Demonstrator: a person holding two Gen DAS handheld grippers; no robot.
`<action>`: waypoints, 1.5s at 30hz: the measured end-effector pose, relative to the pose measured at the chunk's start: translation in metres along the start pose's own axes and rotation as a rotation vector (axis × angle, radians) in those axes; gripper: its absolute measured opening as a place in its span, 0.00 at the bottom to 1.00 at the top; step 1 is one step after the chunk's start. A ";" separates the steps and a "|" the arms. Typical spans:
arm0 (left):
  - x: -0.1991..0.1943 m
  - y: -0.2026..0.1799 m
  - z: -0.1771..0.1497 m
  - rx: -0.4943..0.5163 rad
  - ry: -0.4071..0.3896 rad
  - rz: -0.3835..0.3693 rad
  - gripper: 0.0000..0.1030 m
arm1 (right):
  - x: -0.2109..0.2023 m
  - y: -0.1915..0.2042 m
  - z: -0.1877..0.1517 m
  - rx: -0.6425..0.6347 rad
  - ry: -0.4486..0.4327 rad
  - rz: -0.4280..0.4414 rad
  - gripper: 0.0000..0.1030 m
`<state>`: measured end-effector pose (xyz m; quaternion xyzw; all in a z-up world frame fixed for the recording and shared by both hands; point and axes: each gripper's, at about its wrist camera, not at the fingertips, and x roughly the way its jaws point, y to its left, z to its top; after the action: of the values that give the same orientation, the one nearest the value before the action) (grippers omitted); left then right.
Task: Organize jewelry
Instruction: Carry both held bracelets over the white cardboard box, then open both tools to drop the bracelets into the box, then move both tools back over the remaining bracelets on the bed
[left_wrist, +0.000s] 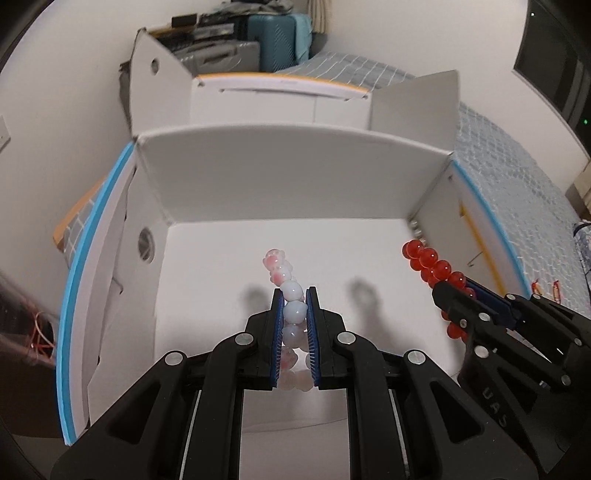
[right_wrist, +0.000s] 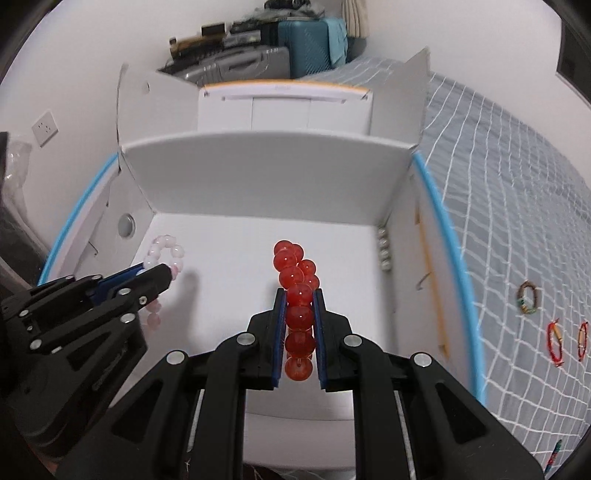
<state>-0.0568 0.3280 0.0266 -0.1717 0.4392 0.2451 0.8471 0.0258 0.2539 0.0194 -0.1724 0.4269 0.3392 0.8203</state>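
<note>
My left gripper (left_wrist: 294, 295) is shut on a white-and-pink bead bracelet (left_wrist: 282, 271), which stands up between the blue pads above the floor of an open white box (left_wrist: 258, 240). To its right, my right gripper (left_wrist: 452, 286) is shut on a red bead bracelet (left_wrist: 430, 260). In the right wrist view the red bead bracelet (right_wrist: 295, 277) is clamped between the pads of the right gripper (right_wrist: 300, 295), over the white box (right_wrist: 229, 251). The left gripper (right_wrist: 159, 271) holds the pale bracelet (right_wrist: 166, 251) at the left.
A second white box (right_wrist: 280, 110) with an orange edge stands behind the first. Several thin bracelets (right_wrist: 528, 297) lie on the grey checked cover (right_wrist: 517, 184) at the right. A teal suitcase (right_wrist: 306, 44) and clutter sit at the back wall. A blue rim (left_wrist: 79, 280) edges the box.
</note>
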 end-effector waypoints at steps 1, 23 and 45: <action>0.001 0.001 -0.001 -0.002 0.005 0.004 0.11 | 0.006 0.003 0.000 0.005 0.014 0.000 0.12; 0.007 0.006 -0.004 -0.009 0.024 0.076 0.17 | 0.014 0.003 -0.002 0.026 0.029 -0.006 0.35; -0.084 -0.084 -0.013 0.086 -0.220 -0.032 0.94 | -0.143 -0.122 -0.048 0.178 -0.240 -0.201 0.93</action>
<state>-0.0591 0.2298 0.0957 -0.1141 0.3511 0.2299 0.9005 0.0257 0.0815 0.1074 -0.0992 0.3350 0.2343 0.9072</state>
